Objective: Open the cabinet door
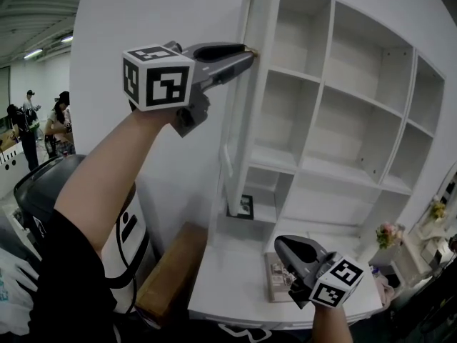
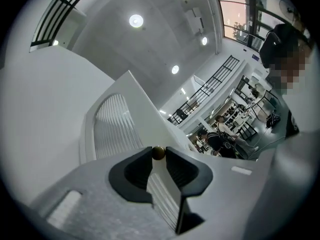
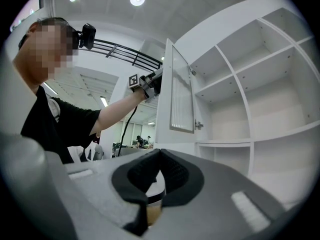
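Observation:
The white cabinet door (image 1: 239,120) stands swung out, edge-on in the head view, with a ribbed glass panel (image 3: 181,91). My left gripper (image 1: 250,50) is raised to its upper edge and shut on the small brass knob (image 2: 158,152), which sits pinched between the two fingertips. The door's slatted face (image 2: 117,124) runs away behind the knob. My right gripper (image 1: 280,243) hangs low over the white desk, shut with nothing in it; its tips meet in the right gripper view (image 3: 159,154).
The cabinet (image 1: 343,120) shows bare open shelves. A small framed picture (image 1: 245,206) stands at its foot. On the desk (image 1: 228,284) lies a book-like item (image 1: 278,277). A brown box (image 1: 171,270) and a dark bin (image 1: 43,184) sit left; flowers (image 1: 388,233) right.

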### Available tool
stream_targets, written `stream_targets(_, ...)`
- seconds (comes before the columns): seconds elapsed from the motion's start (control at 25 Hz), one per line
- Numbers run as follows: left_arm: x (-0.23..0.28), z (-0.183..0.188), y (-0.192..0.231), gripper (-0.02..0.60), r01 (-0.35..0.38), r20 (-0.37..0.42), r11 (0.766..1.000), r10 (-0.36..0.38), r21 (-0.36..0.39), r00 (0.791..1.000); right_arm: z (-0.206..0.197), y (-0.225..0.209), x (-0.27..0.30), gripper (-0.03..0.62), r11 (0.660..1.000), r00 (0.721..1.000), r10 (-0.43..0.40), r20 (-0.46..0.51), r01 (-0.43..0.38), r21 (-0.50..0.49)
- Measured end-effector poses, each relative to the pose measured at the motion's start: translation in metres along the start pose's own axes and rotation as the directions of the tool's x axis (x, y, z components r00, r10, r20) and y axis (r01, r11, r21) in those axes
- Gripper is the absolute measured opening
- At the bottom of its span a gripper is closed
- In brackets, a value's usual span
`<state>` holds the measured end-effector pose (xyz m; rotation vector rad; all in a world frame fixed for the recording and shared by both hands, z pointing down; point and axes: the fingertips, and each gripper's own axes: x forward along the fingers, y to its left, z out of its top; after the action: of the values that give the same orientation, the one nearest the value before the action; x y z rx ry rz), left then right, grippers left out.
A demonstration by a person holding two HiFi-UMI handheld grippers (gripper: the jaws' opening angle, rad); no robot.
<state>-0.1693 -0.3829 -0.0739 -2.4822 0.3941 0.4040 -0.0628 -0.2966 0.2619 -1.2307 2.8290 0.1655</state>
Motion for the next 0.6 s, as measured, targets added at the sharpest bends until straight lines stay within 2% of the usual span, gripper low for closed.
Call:
stream_targets(0.24, -0.028, 0.003, 0.020, 0.094, -0.009, 0.028, 0.998, 0.011, -0.061, 1.000, -0.012, 0.004, 0.007, 0.002, 0.999, 1.000, 0.005, 0.001, -0.005, 0.044)
stream_targets(0.44, -0.053, 0.000, 0.035, 0.098, -0.011, 0.039, 0.990, 0.016, -0.143, 0.999, -0.022, 0.008, 0.013, 0.002, 0.997, 1.000, 0.014, -0.004, -0.014, 0.079)
stream_targets(0.6, -0.062, 0.000, 0.044, 0.103, -0.041, 0.047, 0.986, 0.049, -0.159, 0.998, -0.023, 0.014, 0.016, 0.002, 0.996, 0.999, 0.027, -0.016, -0.026, 0.085)
